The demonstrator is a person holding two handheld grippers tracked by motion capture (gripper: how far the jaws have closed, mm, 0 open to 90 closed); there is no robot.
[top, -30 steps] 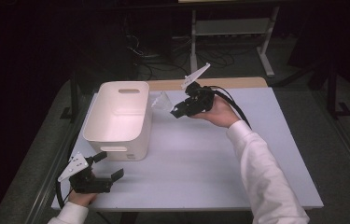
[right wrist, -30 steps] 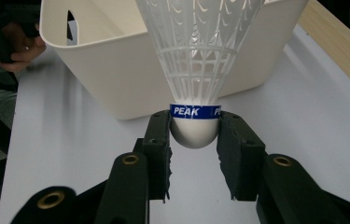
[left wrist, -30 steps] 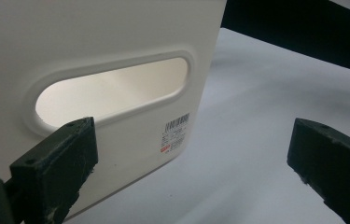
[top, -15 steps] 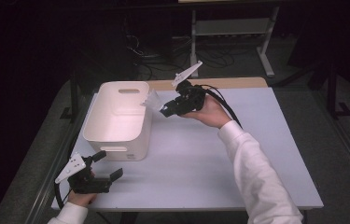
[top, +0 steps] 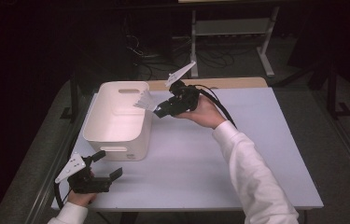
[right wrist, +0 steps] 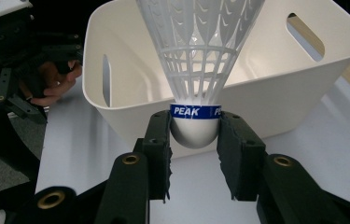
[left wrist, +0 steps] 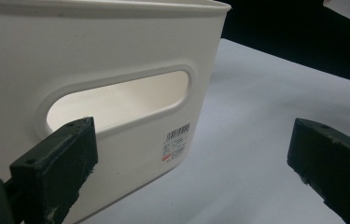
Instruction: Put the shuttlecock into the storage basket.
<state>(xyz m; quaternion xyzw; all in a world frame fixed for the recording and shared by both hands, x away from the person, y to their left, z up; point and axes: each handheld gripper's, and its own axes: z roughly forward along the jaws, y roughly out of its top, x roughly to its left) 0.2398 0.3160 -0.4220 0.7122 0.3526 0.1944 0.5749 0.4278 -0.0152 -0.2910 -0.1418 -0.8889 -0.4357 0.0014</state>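
The right gripper (right wrist: pixel 194 140) clamps the shuttlecock (right wrist: pixel 196 70) by its cork, skirt pointing to 12 o'clock over the white bin (right wrist: pixel 256 98). The right gripper view reveals its PEAK band. The left gripper (top: pixel 102 165) rests open on the surface (top: pixel 238 154).

The room behind is very dark. Bright light from above falls on the table (top: pixel 238 154) and the white bin (top: pixel 116 133). Close jaws look blurry.
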